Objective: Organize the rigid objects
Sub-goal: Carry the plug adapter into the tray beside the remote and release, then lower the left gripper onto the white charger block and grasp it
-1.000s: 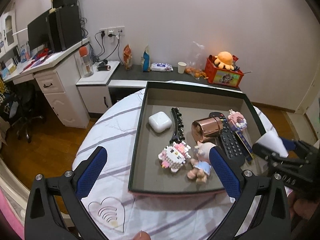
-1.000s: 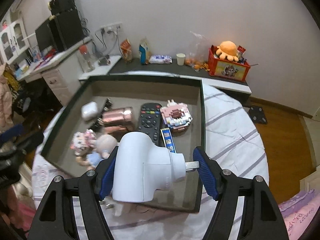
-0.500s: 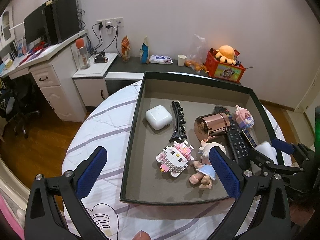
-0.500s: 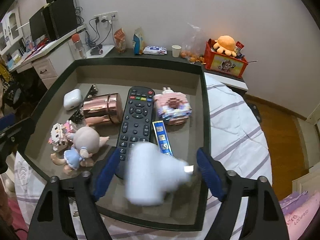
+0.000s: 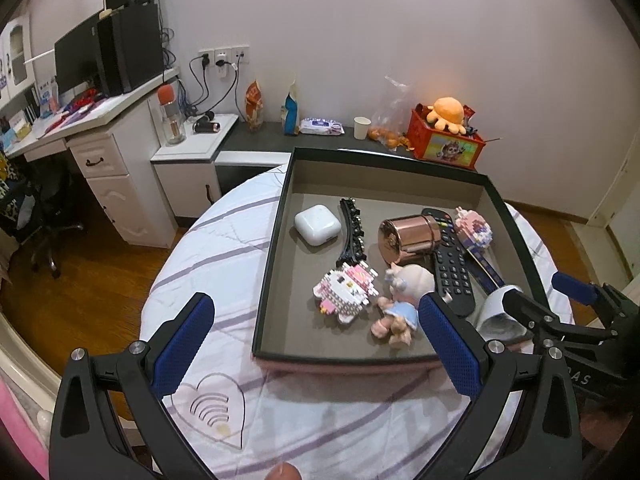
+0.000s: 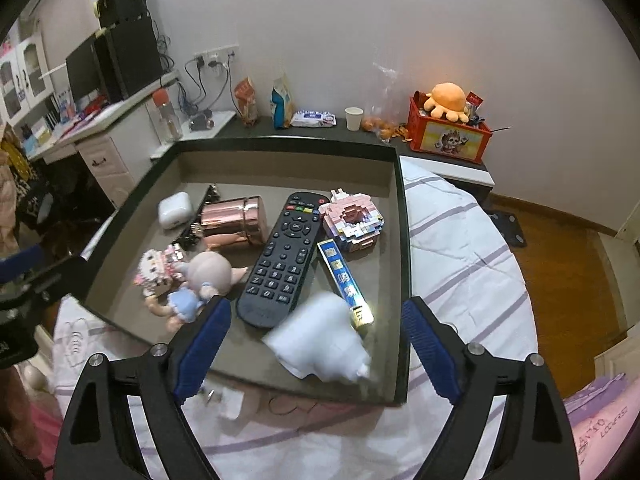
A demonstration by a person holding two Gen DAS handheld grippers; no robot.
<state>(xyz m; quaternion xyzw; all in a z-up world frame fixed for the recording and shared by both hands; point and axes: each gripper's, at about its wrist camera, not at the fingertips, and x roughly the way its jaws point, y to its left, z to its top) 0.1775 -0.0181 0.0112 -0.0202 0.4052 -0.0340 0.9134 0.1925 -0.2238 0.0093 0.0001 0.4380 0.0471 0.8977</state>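
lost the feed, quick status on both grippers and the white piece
Right gripper open, jaws just widened. White piece blurred between them, in tray, unpinched. Left gripper open, empty. Remote close beside.

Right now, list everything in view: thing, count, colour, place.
tray: 1, dark rim, on striped cloth
plug adapter: 1, white, blurred, tray's near right corner
remote: 1, black, tray middle
tube: 1, blue, right of remote
canister: 1, copper, lying left of remote
earbud case: 1, white, tray's far left
hair clip: 1, black, beside case
block figures: 2, pink-white
doll: 1, near edge
left gripper: open, empty
right gripper: jaws have just been opening, clear of adapter
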